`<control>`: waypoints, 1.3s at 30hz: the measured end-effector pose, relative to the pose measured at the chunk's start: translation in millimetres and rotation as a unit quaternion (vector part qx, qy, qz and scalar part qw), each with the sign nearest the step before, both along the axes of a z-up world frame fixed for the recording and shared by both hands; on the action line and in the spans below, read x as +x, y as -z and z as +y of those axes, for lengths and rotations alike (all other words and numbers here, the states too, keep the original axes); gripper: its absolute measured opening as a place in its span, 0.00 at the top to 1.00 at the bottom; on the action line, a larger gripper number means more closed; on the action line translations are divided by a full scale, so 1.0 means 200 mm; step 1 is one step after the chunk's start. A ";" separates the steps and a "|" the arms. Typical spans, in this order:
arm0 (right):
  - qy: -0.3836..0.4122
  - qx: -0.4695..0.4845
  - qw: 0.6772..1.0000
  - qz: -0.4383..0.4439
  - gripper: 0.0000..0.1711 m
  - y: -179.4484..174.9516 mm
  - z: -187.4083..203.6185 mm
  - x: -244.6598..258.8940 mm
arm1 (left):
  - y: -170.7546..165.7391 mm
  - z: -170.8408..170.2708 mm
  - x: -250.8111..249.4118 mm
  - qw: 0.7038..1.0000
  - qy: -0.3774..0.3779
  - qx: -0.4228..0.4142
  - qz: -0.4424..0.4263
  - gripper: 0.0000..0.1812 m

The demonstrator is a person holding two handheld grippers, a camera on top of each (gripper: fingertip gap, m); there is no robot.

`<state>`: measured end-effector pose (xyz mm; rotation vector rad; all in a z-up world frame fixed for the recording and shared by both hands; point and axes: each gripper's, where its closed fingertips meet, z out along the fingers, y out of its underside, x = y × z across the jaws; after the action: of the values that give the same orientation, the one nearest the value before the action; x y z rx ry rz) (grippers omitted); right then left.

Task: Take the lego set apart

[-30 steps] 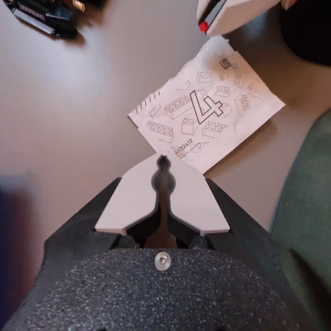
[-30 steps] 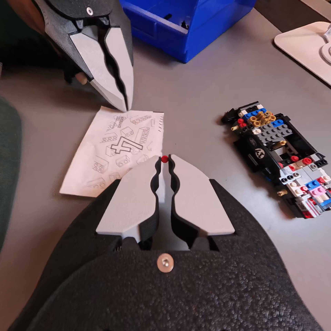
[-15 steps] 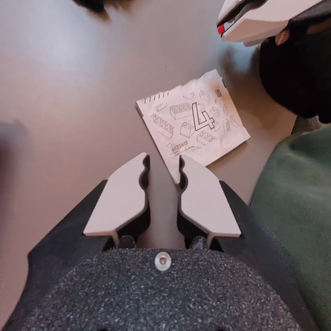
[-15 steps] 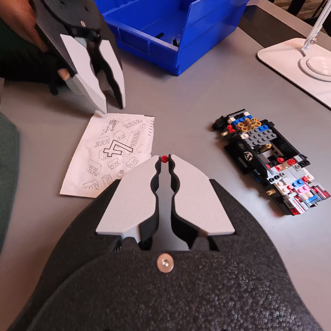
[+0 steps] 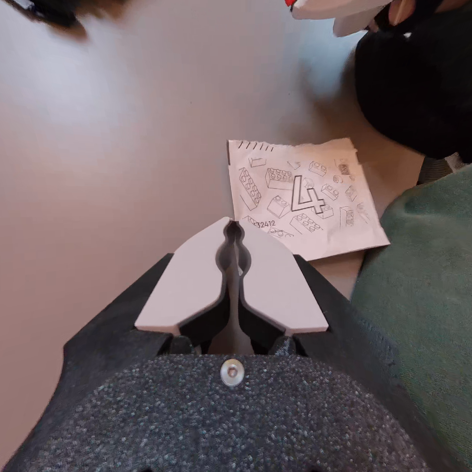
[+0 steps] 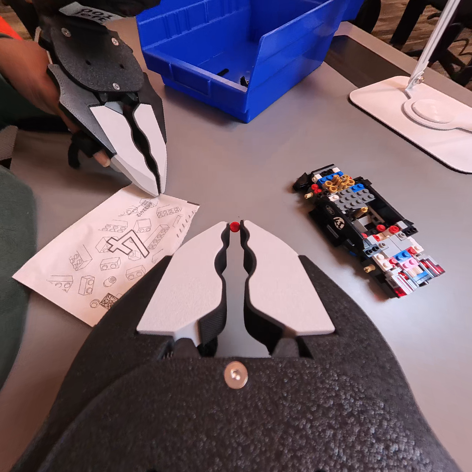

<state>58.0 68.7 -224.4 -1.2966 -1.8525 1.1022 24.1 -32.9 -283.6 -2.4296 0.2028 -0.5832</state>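
A partly stripped lego car, black with grey, blue and red bricks, lies on the grey table to the right. My right gripper is shut on a small red round stud held at its fingertips above the table. The stud also shows at the top edge of the left wrist view. My left gripper is shut on the near corner of a white printed paper bag. In the right wrist view its fingertips meet the bag's far edge.
A blue bin stands at the back of the table, with a few small dark parts inside. A white lamp base sits at the far right. A gloved hand and a green sleeve are to the right of the bag. The left gripper's tips are roughly 12 centimetres from the right gripper's.
My left gripper opened half a second ago, came down to the bag's corner and shut on it. My right gripper kept hold of the red stud and rose a little.
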 end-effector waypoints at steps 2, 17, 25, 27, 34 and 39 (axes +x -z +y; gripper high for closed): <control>0.005 -0.001 1.000 0.007 0.96 -0.02 0.01 0.00 | -0.05 0.02 0.00 0.999 -0.010 0.028 -0.019 1.00; 0.047 -0.013 0.997 0.056 0.96 -0.15 0.11 0.03 | -0.57 0.39 -0.69 0.905 -0.304 0.284 -0.084 1.00; 0.046 -0.017 0.997 0.065 0.96 -0.18 0.11 0.04 | -0.51 0.53 -0.78 0.881 -0.377 0.286 0.001 0.99; 0.045 -0.021 0.997 0.066 0.96 -0.18 0.11 0.04 | -0.50 0.55 -0.78 0.879 -0.384 0.282 0.029 1.00; 0.041 -0.019 0.997 0.067 0.96 -0.18 0.10 0.04 | -0.44 0.55 -0.75 0.885 -0.376 0.261 0.086 0.98; 0.040 -0.021 0.997 0.067 0.96 -0.18 0.10 0.04 | -0.38 0.54 -0.74 0.884 -0.337 0.237 0.222 0.86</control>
<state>66.6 88.7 -189.0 -1.2775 -1.6745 1.1625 -123.3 75.7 -207.1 -1.9275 -0.2869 0.3134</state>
